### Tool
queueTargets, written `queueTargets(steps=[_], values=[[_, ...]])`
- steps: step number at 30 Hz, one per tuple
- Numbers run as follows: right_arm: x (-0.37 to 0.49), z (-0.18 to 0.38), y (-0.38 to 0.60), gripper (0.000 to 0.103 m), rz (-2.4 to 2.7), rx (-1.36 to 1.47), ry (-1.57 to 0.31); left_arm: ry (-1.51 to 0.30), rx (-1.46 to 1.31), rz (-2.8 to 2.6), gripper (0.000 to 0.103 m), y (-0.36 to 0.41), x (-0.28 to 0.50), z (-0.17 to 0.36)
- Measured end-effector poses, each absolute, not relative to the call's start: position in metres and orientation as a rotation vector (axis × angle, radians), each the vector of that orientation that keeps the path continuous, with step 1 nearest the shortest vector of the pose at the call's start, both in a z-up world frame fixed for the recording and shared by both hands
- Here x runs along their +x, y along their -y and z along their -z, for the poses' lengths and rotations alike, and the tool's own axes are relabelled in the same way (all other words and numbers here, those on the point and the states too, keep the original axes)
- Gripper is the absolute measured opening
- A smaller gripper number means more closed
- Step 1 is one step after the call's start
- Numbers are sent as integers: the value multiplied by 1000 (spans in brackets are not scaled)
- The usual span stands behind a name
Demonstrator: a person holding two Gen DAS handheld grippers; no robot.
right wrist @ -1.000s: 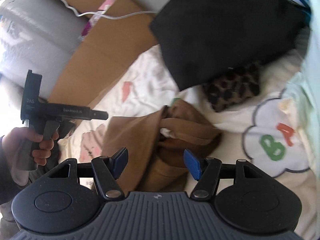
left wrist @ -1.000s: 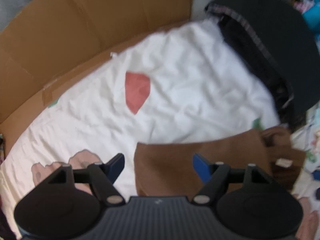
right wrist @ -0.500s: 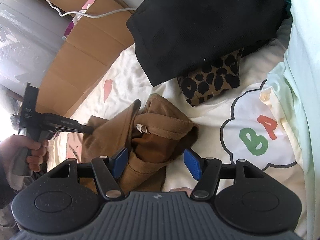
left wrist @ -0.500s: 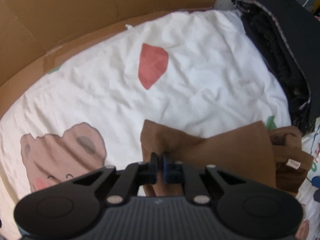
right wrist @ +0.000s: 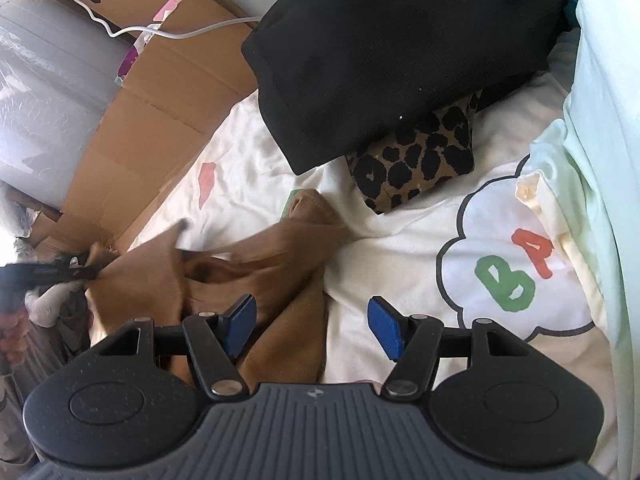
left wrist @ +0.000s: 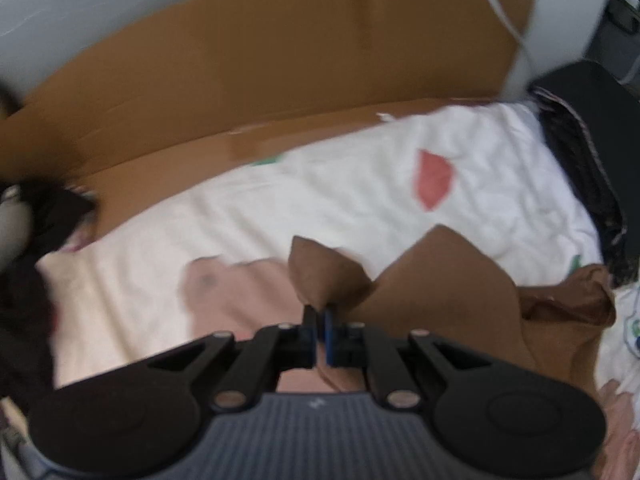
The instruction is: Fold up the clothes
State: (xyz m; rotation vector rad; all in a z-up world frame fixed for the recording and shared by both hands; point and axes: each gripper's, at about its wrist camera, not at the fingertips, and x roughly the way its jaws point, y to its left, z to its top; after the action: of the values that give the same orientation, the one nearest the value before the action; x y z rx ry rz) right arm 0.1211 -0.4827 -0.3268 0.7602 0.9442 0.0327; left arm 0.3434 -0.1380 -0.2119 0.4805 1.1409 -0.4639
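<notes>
A brown garment (left wrist: 448, 292) lies crumpled on a white printed bedsheet (left wrist: 320, 192). My left gripper (left wrist: 320, 320) is shut on a corner of it, and that corner is lifted off the sheet in a peak. In the right wrist view the same brown garment (right wrist: 276, 256) stretches toward the left gripper (right wrist: 86, 270) at the far left, held by a person's hand. My right gripper (right wrist: 312, 320) hovers open above the garment's near edge, with nothing pressed between its blue pads (right wrist: 384, 326).
A black folded garment (right wrist: 392, 52) and a leopard-print piece (right wrist: 424, 160) lie at the back of the bed. Pale green bedding (right wrist: 600, 160) runs along the right. Flat brown cardboard (left wrist: 260, 80) borders the sheet's far side. A white cable (right wrist: 168, 34) lies on the cardboard.
My left gripper closed on the brown garment's corner, then pulled it up and to the left, stretching the cloth. The right gripper stayed open in place.
</notes>
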Motion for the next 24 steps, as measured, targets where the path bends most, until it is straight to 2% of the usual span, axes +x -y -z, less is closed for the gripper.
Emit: queueTargets(steps=[9,24], values=[[128,327,468,68,-69,720,-965,-1145,452,268,3,34,360,192],[148,332,434,68,-142,594,-1041,-1180,403,70,3,-71,343,249]])
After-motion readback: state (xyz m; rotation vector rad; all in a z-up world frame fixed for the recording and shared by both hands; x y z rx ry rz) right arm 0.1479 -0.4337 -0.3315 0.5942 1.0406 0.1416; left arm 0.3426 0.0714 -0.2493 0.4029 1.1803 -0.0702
